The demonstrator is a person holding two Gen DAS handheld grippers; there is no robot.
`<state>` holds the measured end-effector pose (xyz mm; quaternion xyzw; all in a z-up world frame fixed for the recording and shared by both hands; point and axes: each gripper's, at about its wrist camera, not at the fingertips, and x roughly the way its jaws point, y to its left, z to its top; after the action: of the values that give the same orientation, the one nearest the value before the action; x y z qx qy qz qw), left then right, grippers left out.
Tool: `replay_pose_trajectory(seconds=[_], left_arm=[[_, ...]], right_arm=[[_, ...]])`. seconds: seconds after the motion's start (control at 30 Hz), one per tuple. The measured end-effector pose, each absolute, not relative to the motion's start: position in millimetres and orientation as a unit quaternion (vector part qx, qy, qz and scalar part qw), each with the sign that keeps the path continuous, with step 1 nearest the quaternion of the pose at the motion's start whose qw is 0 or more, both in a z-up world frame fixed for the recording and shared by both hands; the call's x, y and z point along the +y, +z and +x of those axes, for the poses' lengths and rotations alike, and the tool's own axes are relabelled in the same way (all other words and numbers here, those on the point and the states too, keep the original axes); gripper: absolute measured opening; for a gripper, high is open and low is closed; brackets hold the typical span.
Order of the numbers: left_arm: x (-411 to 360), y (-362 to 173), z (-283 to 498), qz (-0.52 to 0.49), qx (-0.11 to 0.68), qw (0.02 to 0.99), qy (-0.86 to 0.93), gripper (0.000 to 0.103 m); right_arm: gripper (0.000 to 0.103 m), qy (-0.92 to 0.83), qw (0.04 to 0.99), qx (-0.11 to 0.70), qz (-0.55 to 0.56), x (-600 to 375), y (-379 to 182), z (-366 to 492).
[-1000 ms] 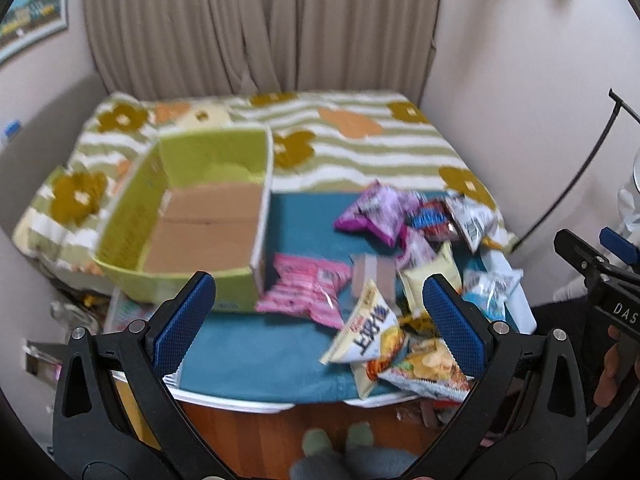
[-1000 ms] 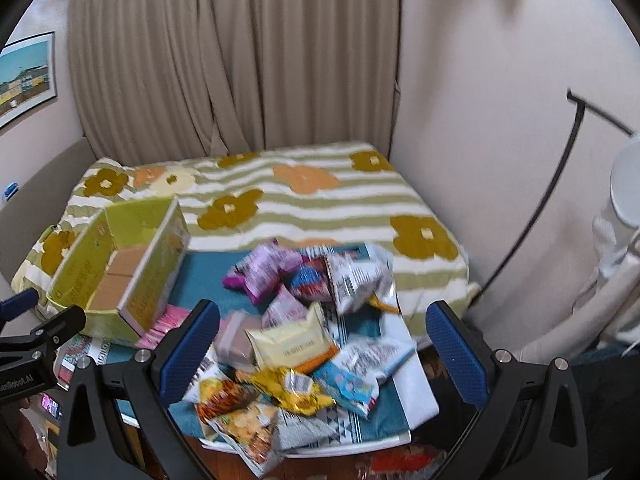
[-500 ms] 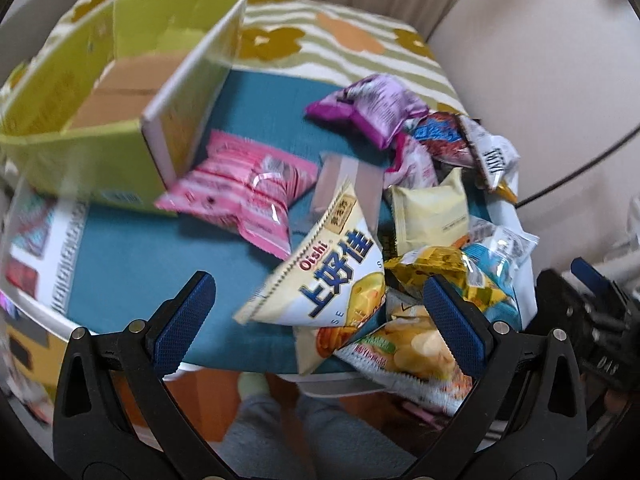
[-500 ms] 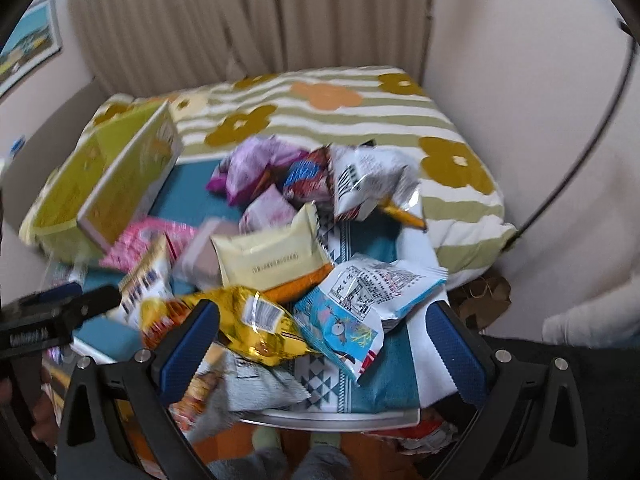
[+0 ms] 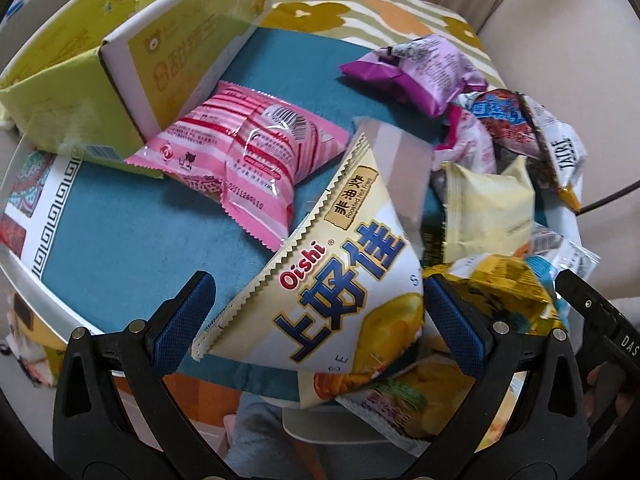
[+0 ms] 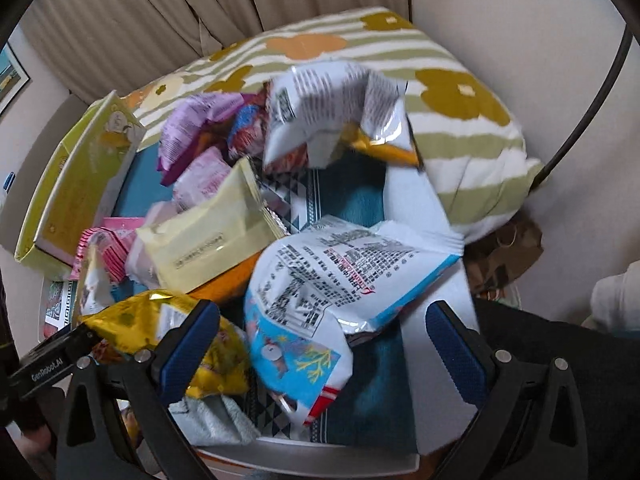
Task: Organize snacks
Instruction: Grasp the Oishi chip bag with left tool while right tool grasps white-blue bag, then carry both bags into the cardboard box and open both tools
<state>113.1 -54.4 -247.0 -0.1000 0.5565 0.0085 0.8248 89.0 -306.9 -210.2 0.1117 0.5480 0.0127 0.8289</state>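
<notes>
A pile of snack bags lies on a teal cloth point(image 5: 120, 240). My left gripper point(image 5: 320, 316) is open, its jaws either side of a cream Oishi chip bag point(image 5: 340, 292). A pink striped bag point(image 5: 248, 156) lies beyond it, against the open yellow-green cardboard box point(image 5: 132, 60). My right gripper point(image 6: 320, 344) is open over a white and light-blue bag point(image 6: 320, 292). A gold bag point(image 6: 160, 328) sits by its left finger, and a pale yellow packet point(image 6: 212, 240) lies beyond.
A purple bag point(image 5: 416, 68), a pale yellow packet point(image 5: 488, 208) and a white bag point(image 6: 332, 108) lie in the pile. The bed with a striped floral cover point(image 6: 460, 100) is behind, curtains and wall beyond. The white table edge point(image 6: 320, 456) is near.
Both grippers have moved down and forward toward the snack pile. The left one now has the Oishi bag between its open jaws, the right one the white and blue bag.
</notes>
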Motion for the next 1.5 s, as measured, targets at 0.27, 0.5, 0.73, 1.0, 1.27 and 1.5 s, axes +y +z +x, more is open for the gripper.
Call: replay_pose_trajectory(seconds=[0.27, 0.5, 0.73, 1.0, 1.27, 1.5], left_arm=[[-54.5, -257.5, 120.7, -0.112, 0.561, 0.82, 0.0, 0.076], [-58.9, -251.9, 115.0, -0.097, 0.559, 0.824, -0.002, 0.067], [-58.9, -236.9, 105.2, -0.076, 0.543, 0.836, 0.003, 0.064], [-58.5, -206.6, 102.6, -0.056, 0.519, 0.853, 0.01, 0.064], [-54.1, -160.4, 95.2, -0.053, 0.486, 0.872, 0.022, 0.064], [-34.6, -111.8, 97.6, -0.072, 0.443, 0.893, 0.024, 0.064]], right_arm=[[0.103, 0.005, 0.832, 0.543, 0.111, -310.9, -222.4, 108.5], [0.089, -0.005, 0.84, 0.536, 0.081, -307.1, -223.2, 115.4], [0.066, 0.009, 0.849, 0.525, 0.068, -304.3, -216.1, 108.9], [0.066, 0.015, 0.868, 0.493, 0.056, -302.7, -192.0, 104.0], [0.066, 0.041, 0.886, 0.459, 0.054, -305.6, -155.3, 99.2], [0.066, 0.072, 0.906, 0.418, 0.013, -286.2, -104.8, 104.5]])
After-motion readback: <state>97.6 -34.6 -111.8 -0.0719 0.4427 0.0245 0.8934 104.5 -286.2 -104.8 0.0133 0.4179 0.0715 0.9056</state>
